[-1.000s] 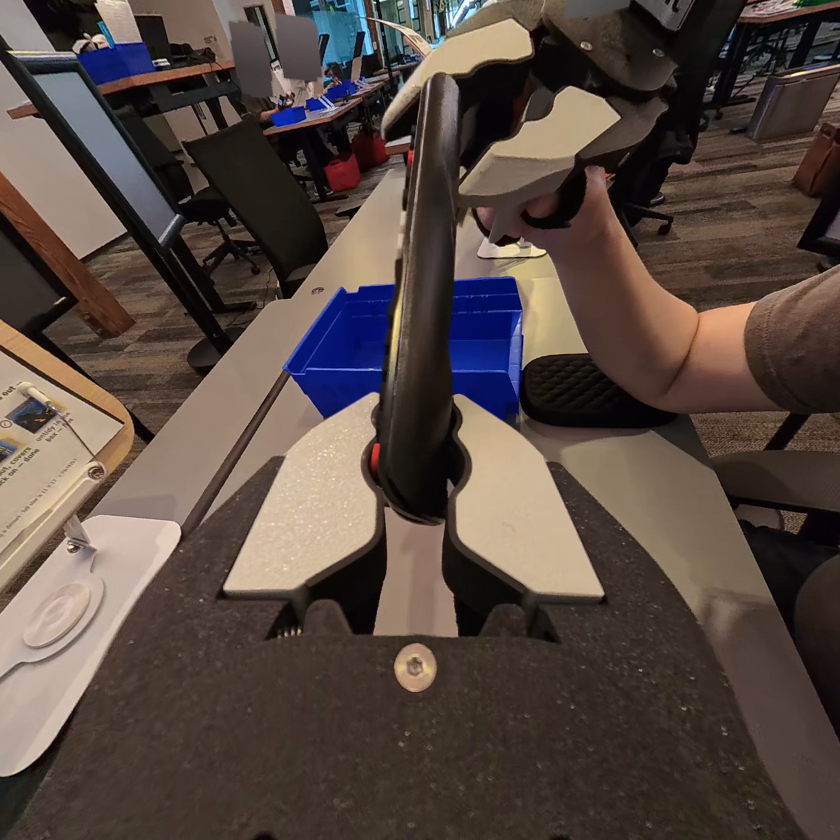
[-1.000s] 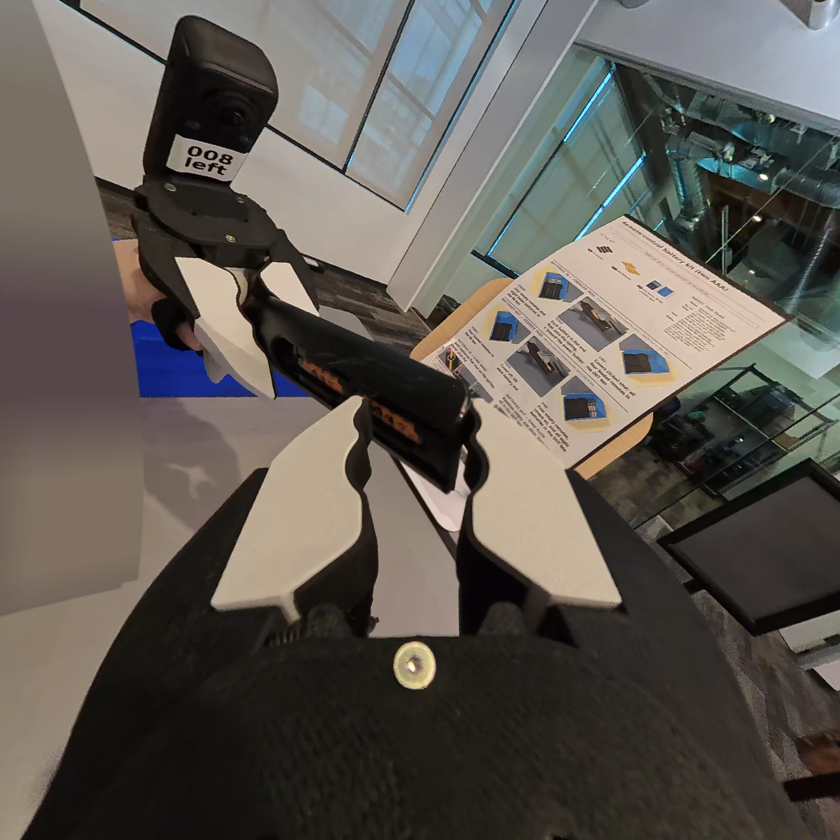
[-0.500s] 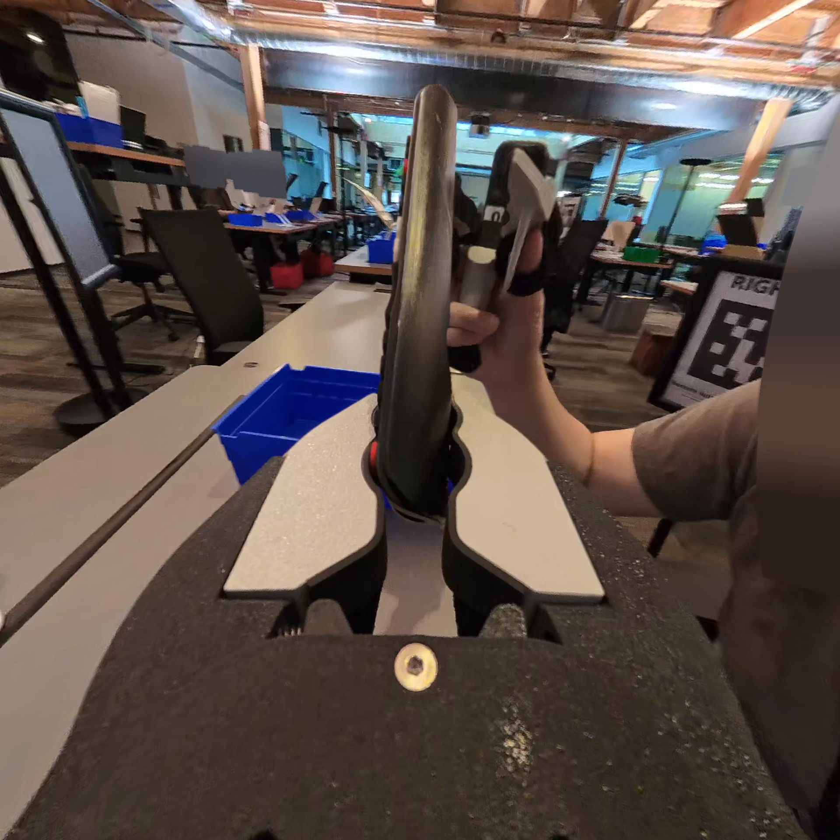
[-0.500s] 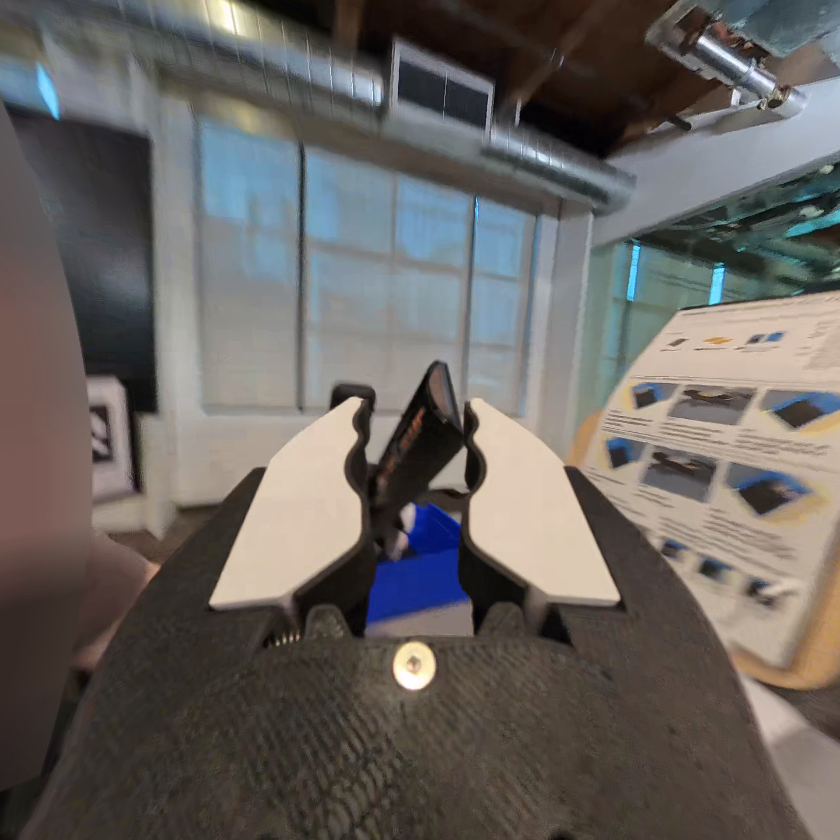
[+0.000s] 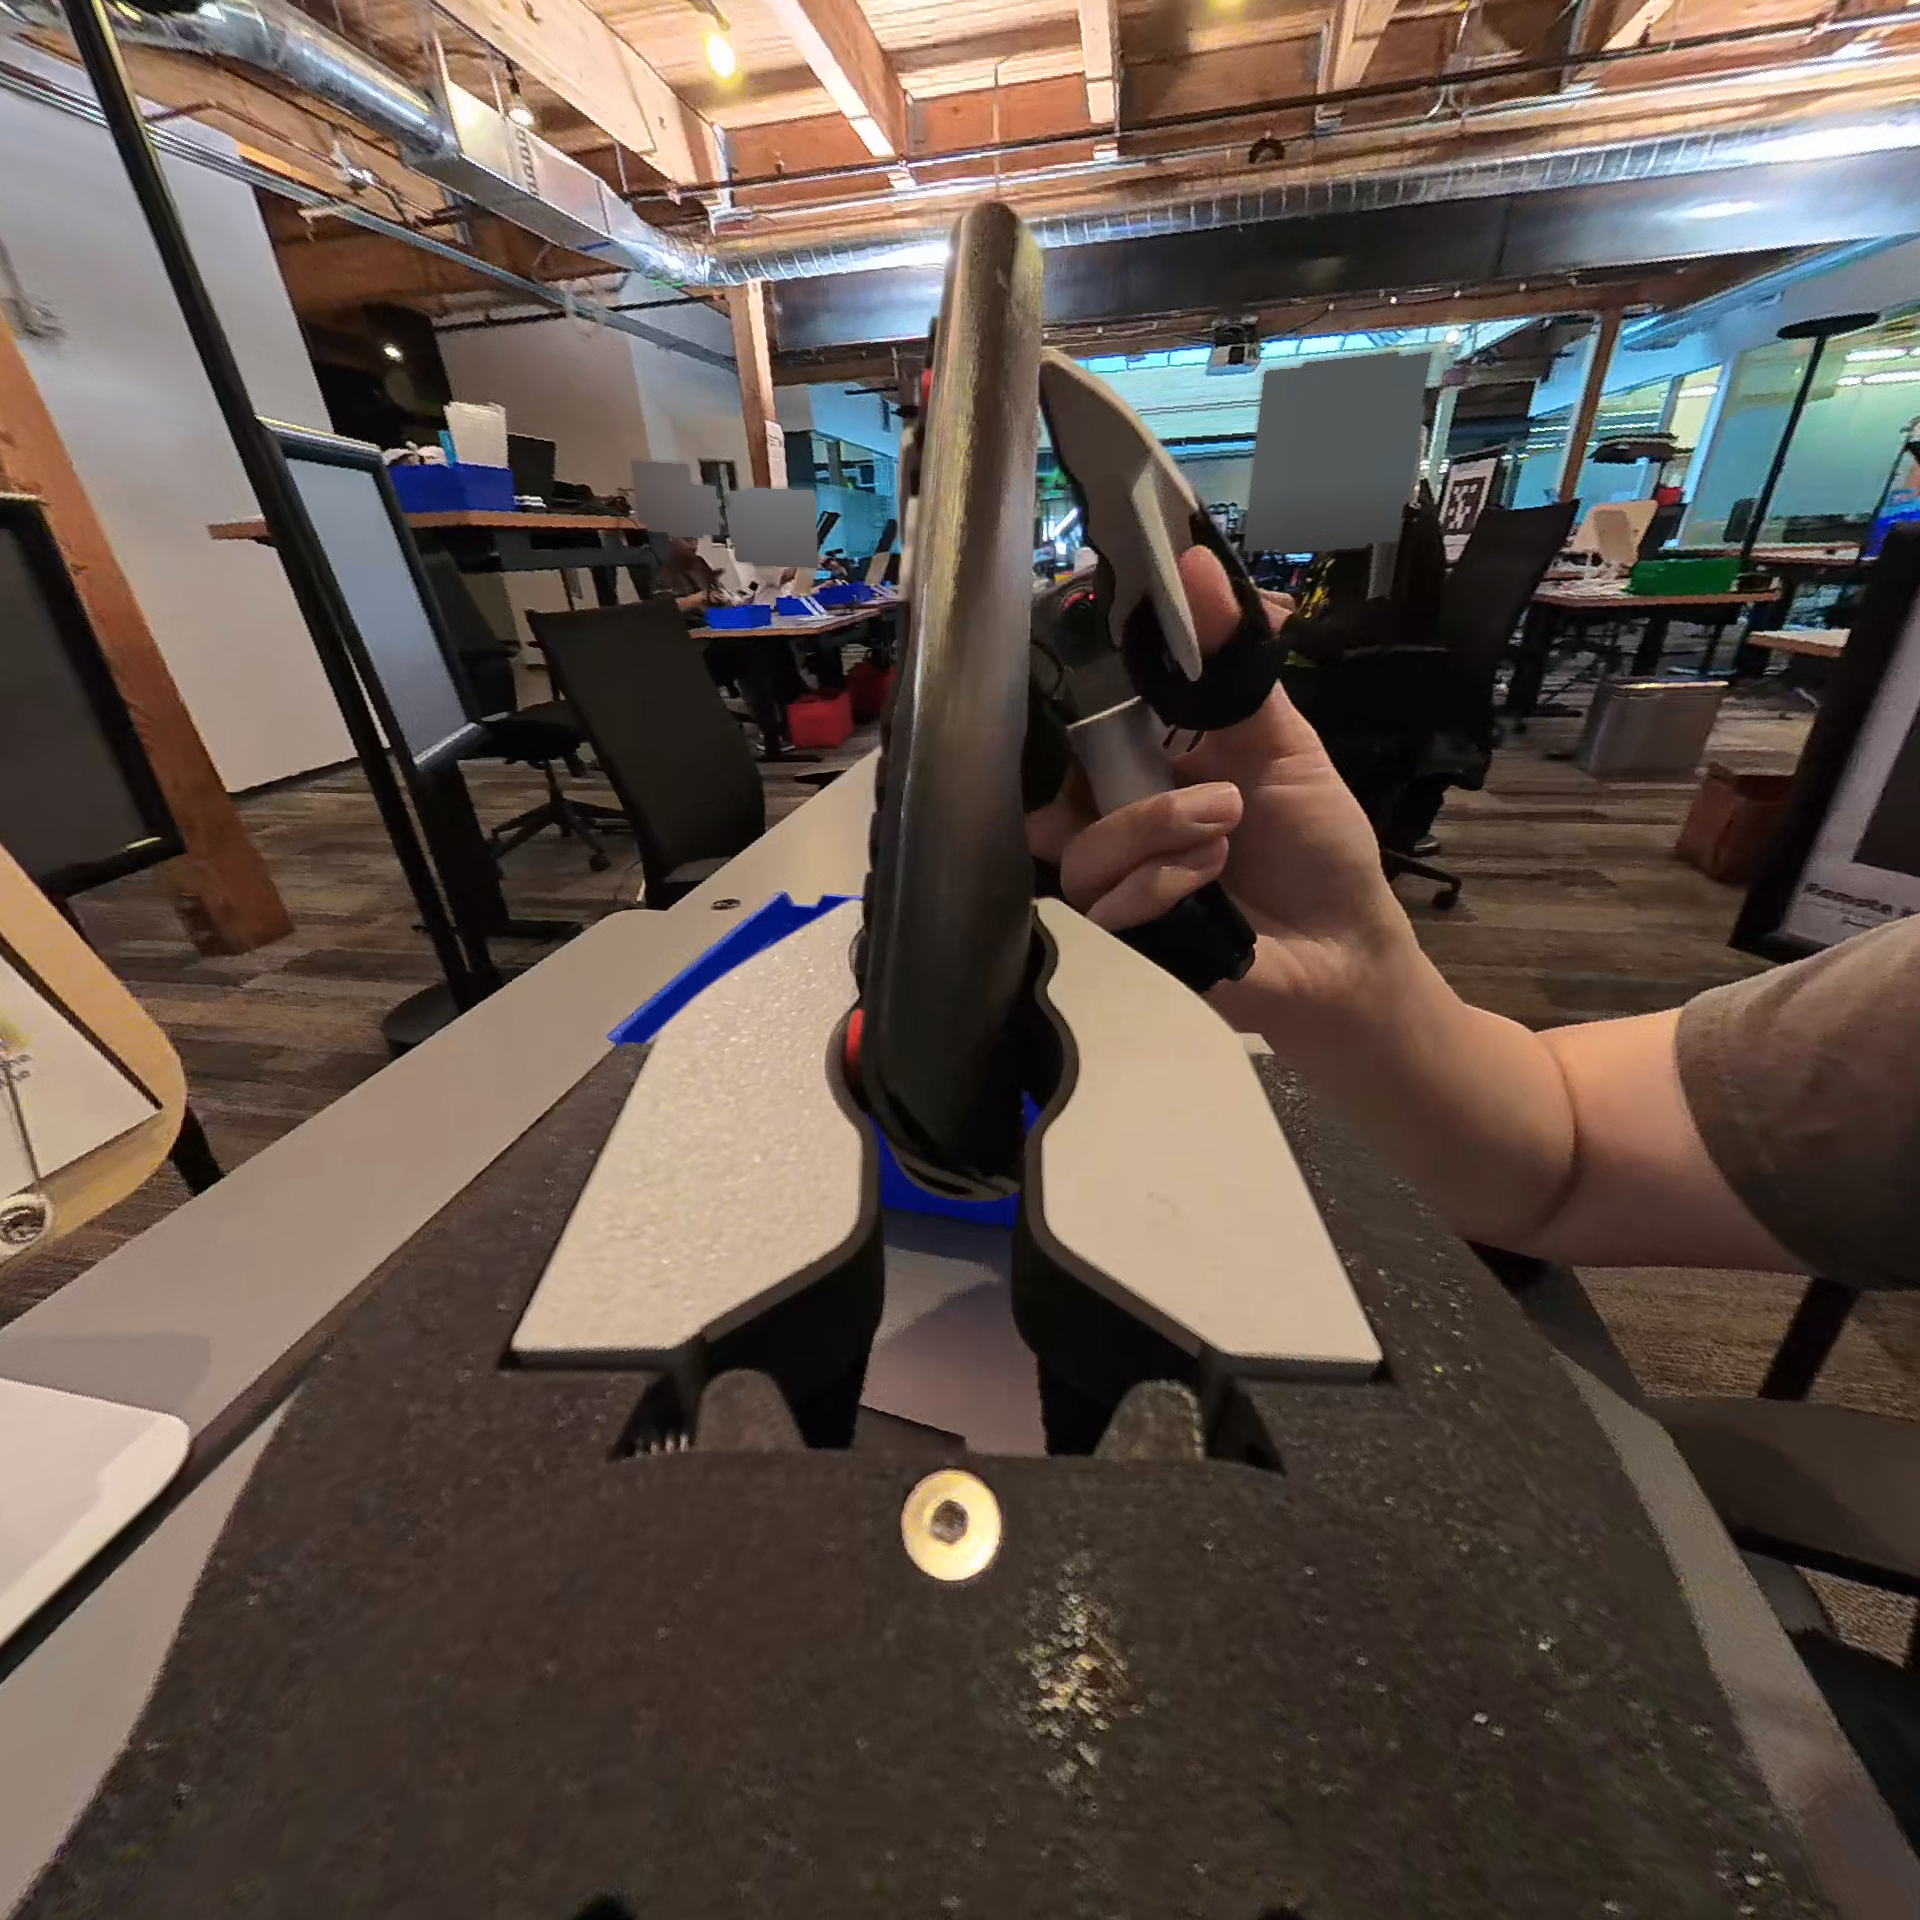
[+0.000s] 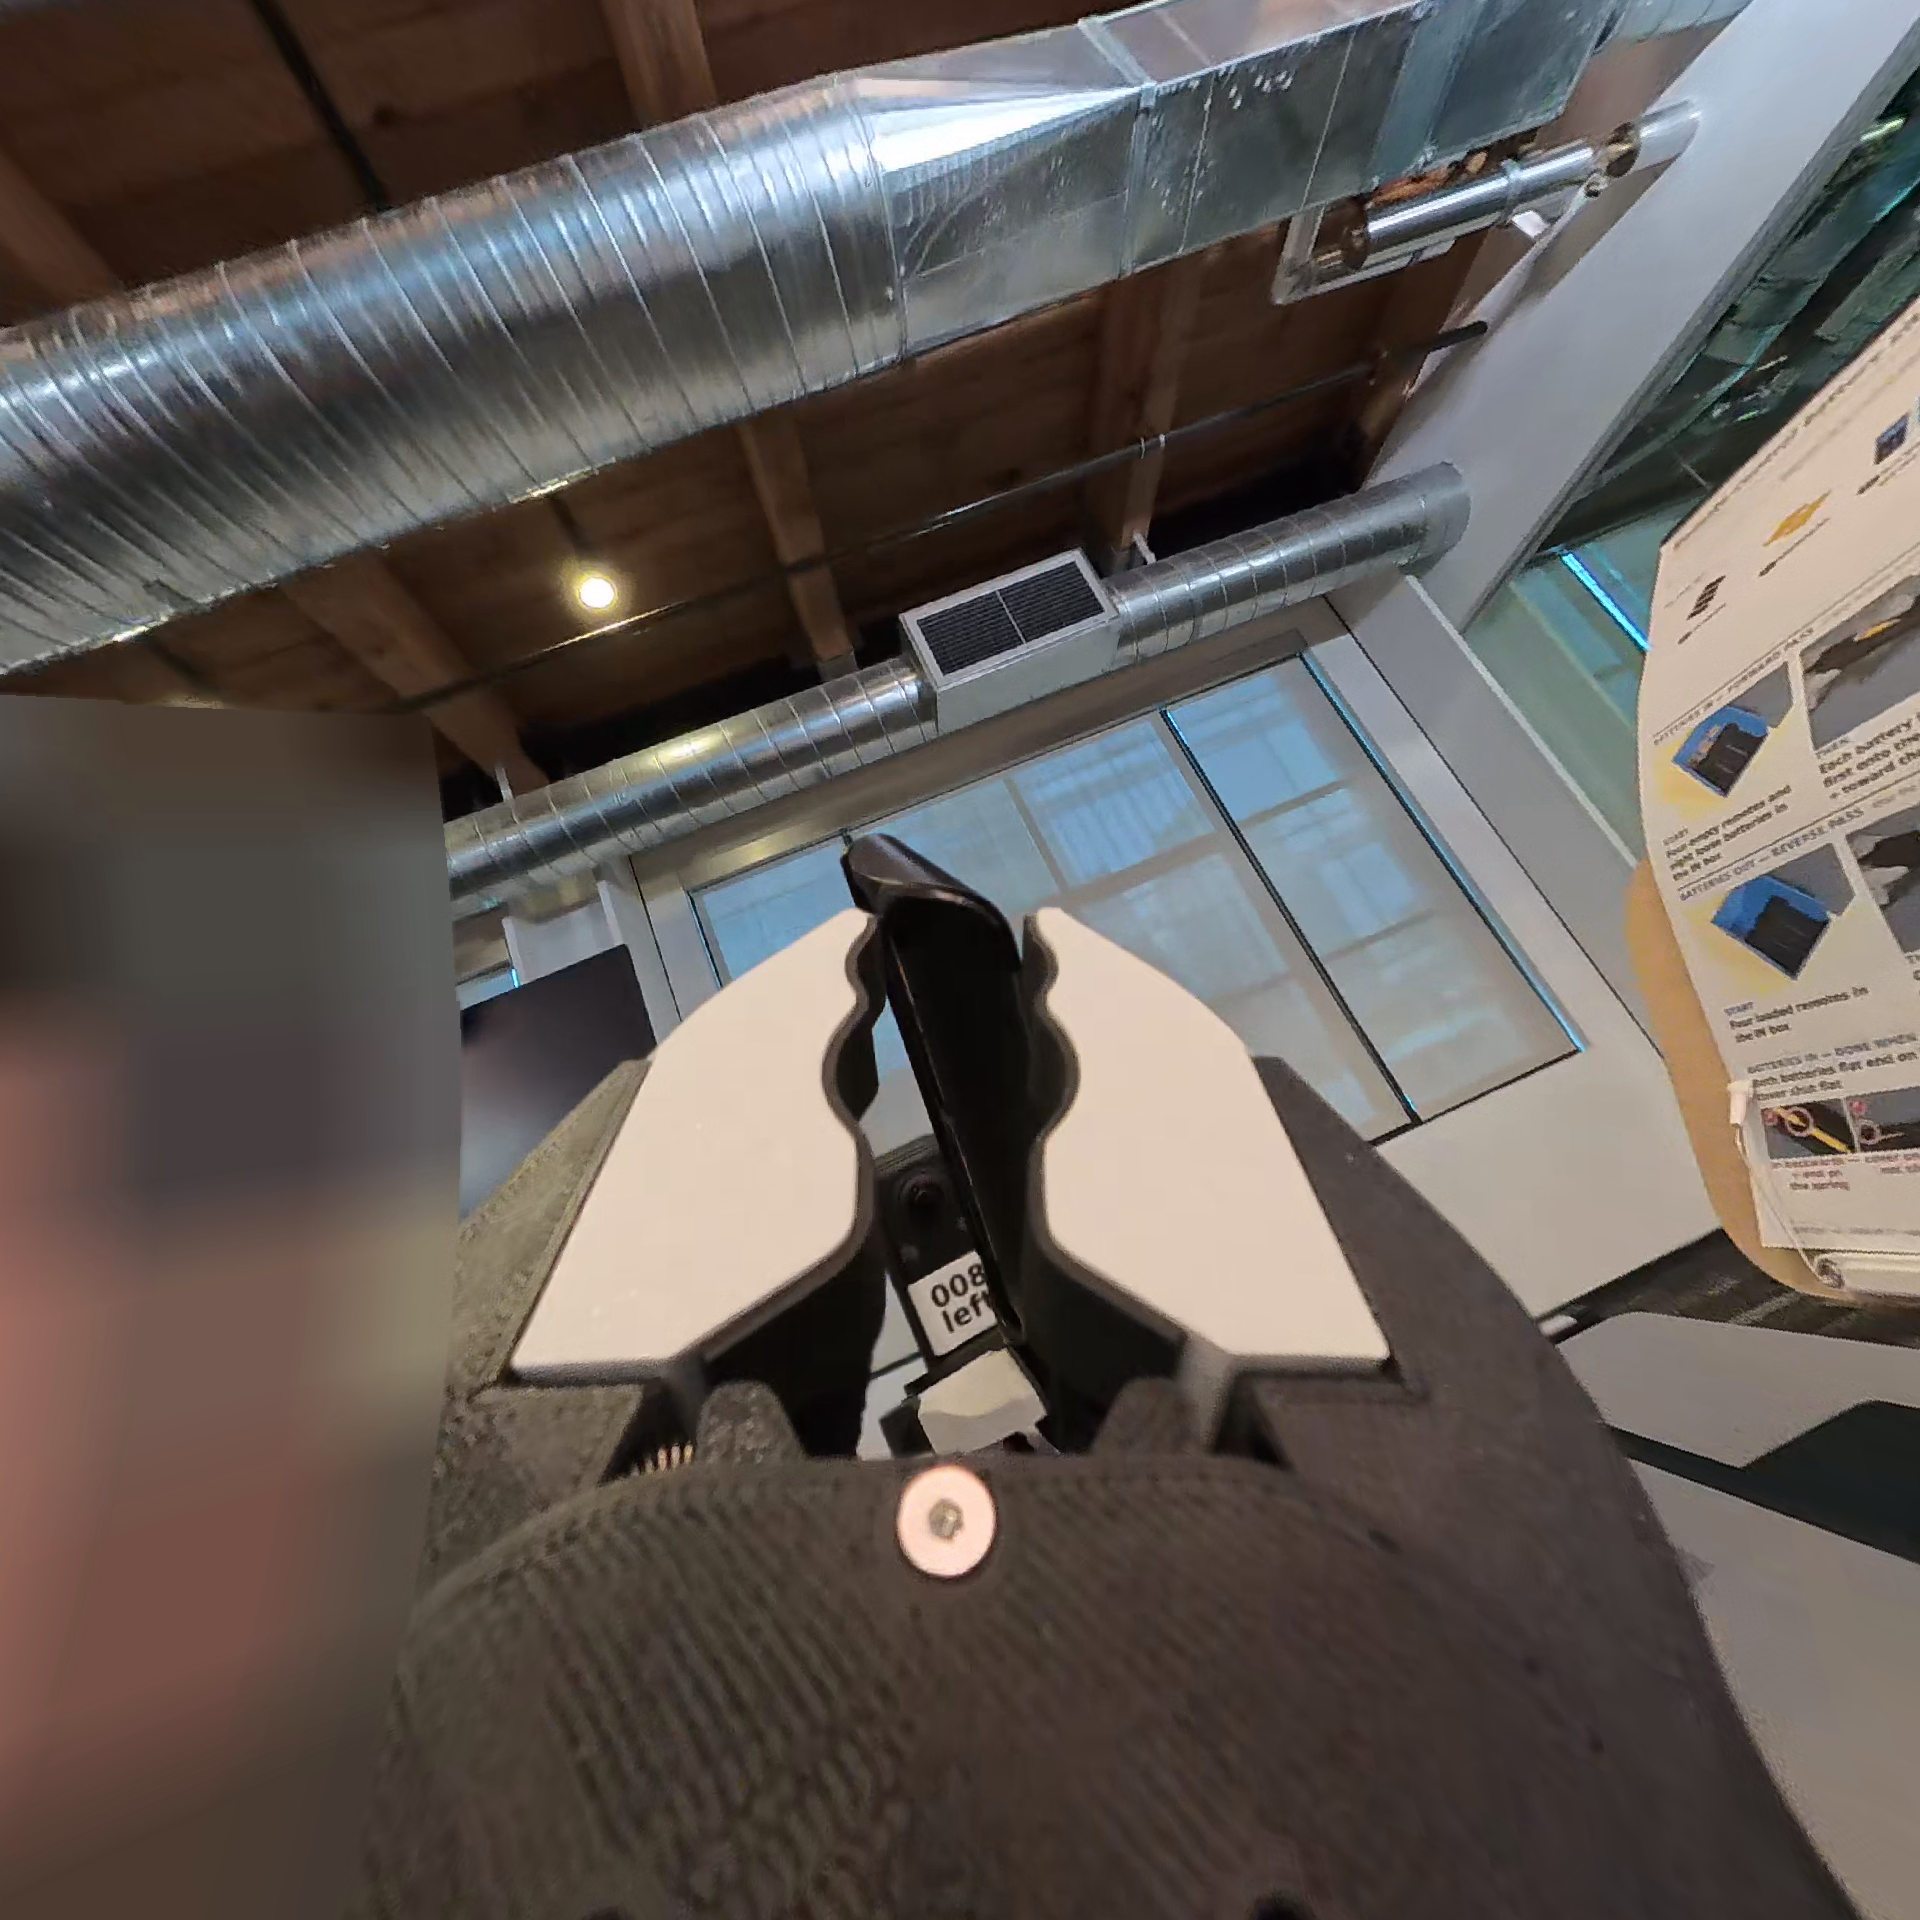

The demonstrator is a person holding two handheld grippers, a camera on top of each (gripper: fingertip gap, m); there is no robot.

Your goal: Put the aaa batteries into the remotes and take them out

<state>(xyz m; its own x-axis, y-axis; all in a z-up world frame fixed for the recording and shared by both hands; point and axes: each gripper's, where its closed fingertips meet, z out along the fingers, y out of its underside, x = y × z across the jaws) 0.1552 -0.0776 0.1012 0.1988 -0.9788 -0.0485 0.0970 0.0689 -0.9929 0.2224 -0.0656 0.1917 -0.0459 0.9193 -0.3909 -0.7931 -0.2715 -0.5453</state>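
The left gripper [image 5: 951, 1081] pinches the black remote [image 5: 956, 707] upright by its end; the right gripper [image 6: 945, 1049] clamps its far end. It looks light, stiff and slick.

Open office with timber ceiling beams [image 5: 852, 94], silver ducts [image 6: 623, 312], black chairs [image 5: 665, 727], tall windows [image 6: 1247, 883]

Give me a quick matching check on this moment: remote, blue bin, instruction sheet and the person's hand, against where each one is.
1 remote
2 blue bin
3 instruction sheet
4 hand

A on the grey table, behind the left tool
B on a tan board at the right wrist view's right edge
C around the right tool handle
D upright, lower end clamped in the left tool

Pairs: 1-D, 2-A, 3-B, 4-C
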